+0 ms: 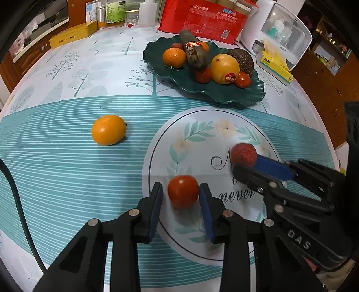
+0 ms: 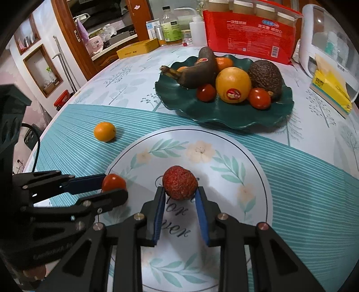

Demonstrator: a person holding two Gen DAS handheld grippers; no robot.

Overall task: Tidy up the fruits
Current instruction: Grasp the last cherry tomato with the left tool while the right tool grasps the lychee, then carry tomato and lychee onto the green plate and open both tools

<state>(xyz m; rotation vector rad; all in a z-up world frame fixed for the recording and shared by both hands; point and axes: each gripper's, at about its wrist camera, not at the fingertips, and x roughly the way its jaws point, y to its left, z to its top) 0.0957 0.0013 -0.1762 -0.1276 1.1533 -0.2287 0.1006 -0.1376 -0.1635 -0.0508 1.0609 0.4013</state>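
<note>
My left gripper [image 1: 180,191] straddles a small red tomato [image 1: 183,191] on the tablecloth; its right pad touches the tomato and a gap shows on the left. My right gripper [image 2: 180,191] has its fingertips against both sides of a red lychee [image 2: 180,182]. The lychee [image 1: 244,155] and the right gripper also show in the left wrist view. A loose orange [image 1: 108,129] lies on the cloth to the left. A dark green wavy plate [image 1: 226,95] at the back holds oranges, a dark banana, a yellow fruit, an avocado and tomatoes.
A red package [image 1: 202,18], bottles [image 1: 115,12], a yellow box [image 1: 74,37], a white appliance [image 1: 278,31] and a yellow tissue pack [image 1: 274,65] line the far edge of the table. A black cable [image 1: 18,197] hangs at the left.
</note>
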